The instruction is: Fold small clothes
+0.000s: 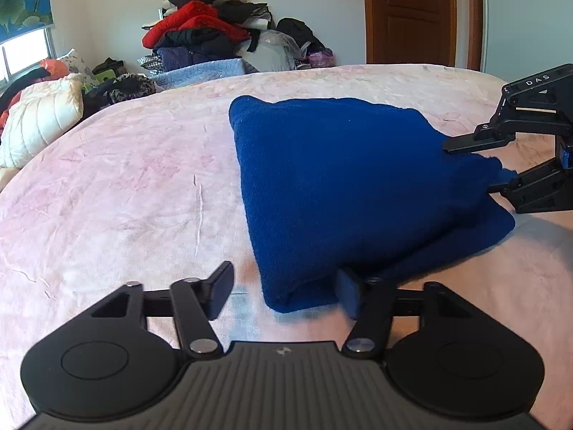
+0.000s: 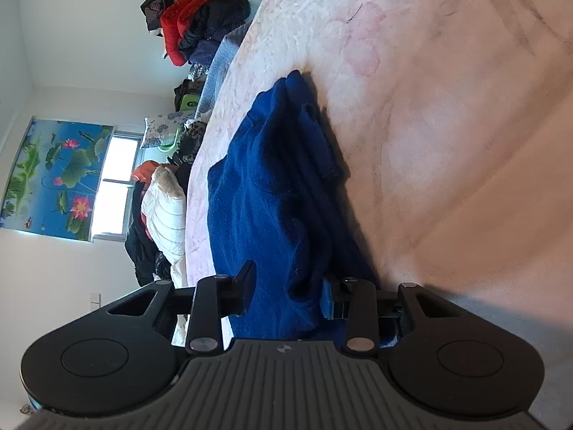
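A dark blue knitted garment (image 1: 340, 186) lies folded on the pink bedspread (image 1: 118, 186). My left gripper (image 1: 286, 292) is at the garment's near corner. Its right finger (image 1: 347, 295) is tucked against the fabric, and its left finger (image 1: 222, 286) stands clear of it over bare bedspread, so it is open. My right gripper (image 1: 472, 168) is at the garment's right edge, turned on its side and shut on a raised bunch of the fabric. In the right wrist view the blue garment (image 2: 265, 186) fills the gap between the right gripper's (image 2: 288, 294) fingers.
A tall heap of red, black and grey clothes (image 1: 215, 32) stands beyond the far edge of the bed. A white quilted cover (image 1: 39, 122) lies at the far left by the window. A brown door (image 1: 408, 14) is at the back right.
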The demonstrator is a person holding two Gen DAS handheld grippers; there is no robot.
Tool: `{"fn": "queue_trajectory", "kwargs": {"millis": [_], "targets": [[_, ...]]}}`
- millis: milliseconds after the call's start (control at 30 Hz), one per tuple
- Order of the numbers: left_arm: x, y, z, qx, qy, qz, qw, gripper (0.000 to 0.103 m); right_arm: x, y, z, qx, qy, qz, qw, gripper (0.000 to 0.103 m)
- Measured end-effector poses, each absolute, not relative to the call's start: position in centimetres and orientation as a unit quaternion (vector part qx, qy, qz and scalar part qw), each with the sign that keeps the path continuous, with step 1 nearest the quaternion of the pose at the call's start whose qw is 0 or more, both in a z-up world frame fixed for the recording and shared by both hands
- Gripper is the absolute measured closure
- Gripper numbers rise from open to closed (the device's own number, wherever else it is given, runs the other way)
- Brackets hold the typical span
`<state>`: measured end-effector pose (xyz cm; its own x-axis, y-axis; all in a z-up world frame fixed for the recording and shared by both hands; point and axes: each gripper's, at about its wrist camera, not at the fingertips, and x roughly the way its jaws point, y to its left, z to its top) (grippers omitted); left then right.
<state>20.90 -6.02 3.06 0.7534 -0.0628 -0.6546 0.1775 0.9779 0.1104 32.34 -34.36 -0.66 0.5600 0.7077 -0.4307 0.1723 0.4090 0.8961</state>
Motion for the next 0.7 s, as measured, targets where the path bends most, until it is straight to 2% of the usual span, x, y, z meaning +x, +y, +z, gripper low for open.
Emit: {"fn": "queue_trajectory", "kwargs": {"millis": [33,67,100,233,267,300,433,567,700], "targets": [[21.0,-5.8,3.1,0.076,0.347,-0.058,0.933,0.058,32.3,-34.3,-0.6,0.510,0.429,0.188,0.722,0.078],[21.1,-5.7,3.2,0.072,0.346,-0.055,0.934,0.068,32.3,-34.2,-0.6,0.511,0.428,0.189,0.721,0.086],[21.1,-5.7,3.1,0.072,0.348,-0.057,0.933,0.073,32.3,-34.1,-0.6,0.510,0.427,0.188,0.723,0.088],[20.8,-6.5,2.9,0.104,0.339,-0.062,0.933,0.073,32.0,-33.6,0.1,0.491,0.418,0.181,0.742,0.091],[20.9,-6.5,2.9,0.104,0.338,-0.057,0.934,0.078,31.9,-33.6,0.3,0.491,0.414,0.183,0.744,0.091],[21.0,-6.2,3.1,0.095,0.339,-0.052,0.935,0.093,31.8,-33.6,0.7,0.487,0.409,0.183,0.749,0.091],[20.8,-4.2,4.5,0.060,0.333,-0.049,0.940,0.095,30.0,-33.9,2.4,0.481,0.391,0.194,0.760,0.093],[21.3,-4.1,2.7,0.063,0.359,-0.039,0.930,0.095,28.6,-33.8,-1.5,0.474,0.443,0.164,0.744,0.094],[21.4,-4.0,3.0,0.052,0.362,-0.036,0.930,0.095,28.2,-33.8,-2.0,0.489,0.429,0.169,0.740,0.093]]}}
